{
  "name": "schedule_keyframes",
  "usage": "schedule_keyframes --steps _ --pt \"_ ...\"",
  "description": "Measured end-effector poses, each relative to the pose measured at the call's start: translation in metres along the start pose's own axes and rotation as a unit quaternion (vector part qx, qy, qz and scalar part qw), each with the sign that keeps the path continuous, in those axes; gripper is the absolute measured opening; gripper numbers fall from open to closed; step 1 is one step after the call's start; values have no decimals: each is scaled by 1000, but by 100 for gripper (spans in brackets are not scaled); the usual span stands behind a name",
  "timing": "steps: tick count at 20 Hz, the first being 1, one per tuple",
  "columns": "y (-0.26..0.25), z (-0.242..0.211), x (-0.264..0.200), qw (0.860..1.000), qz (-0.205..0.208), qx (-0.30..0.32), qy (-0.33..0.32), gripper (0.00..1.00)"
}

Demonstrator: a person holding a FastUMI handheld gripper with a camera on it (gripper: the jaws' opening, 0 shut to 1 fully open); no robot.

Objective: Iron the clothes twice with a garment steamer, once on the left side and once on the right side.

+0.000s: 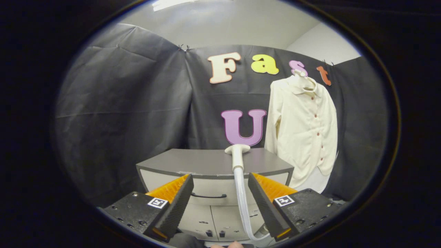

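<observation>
While the gripper [220, 193] is hovering with fingers apart and empty, the steamer [237, 155] is lying at the cabinet's [193, 162] back edge, hose [242, 203] trailing between them; shirt [305, 134] hanging beyond the right corner. Likely step: reaching to grasp the handle

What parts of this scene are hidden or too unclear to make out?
- Steamer head: its face points away, so steam holes are hidden.
- Hose: its lower end runs out of sight below the open tongs.
- Shirt: its back lies against the wall.
- Cabinet: its lower drawers are hidden behind the tongs.
</observation>
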State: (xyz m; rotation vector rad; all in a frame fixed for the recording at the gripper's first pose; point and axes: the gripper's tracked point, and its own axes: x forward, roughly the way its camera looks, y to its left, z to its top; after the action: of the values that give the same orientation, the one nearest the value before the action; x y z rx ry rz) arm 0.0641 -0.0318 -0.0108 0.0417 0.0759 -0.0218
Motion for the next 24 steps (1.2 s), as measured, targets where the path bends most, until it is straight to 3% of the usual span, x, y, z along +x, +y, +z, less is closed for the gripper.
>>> schedule_keyframes --steps 24 --pt "-31 -26 158 997 -1 12 81 96"
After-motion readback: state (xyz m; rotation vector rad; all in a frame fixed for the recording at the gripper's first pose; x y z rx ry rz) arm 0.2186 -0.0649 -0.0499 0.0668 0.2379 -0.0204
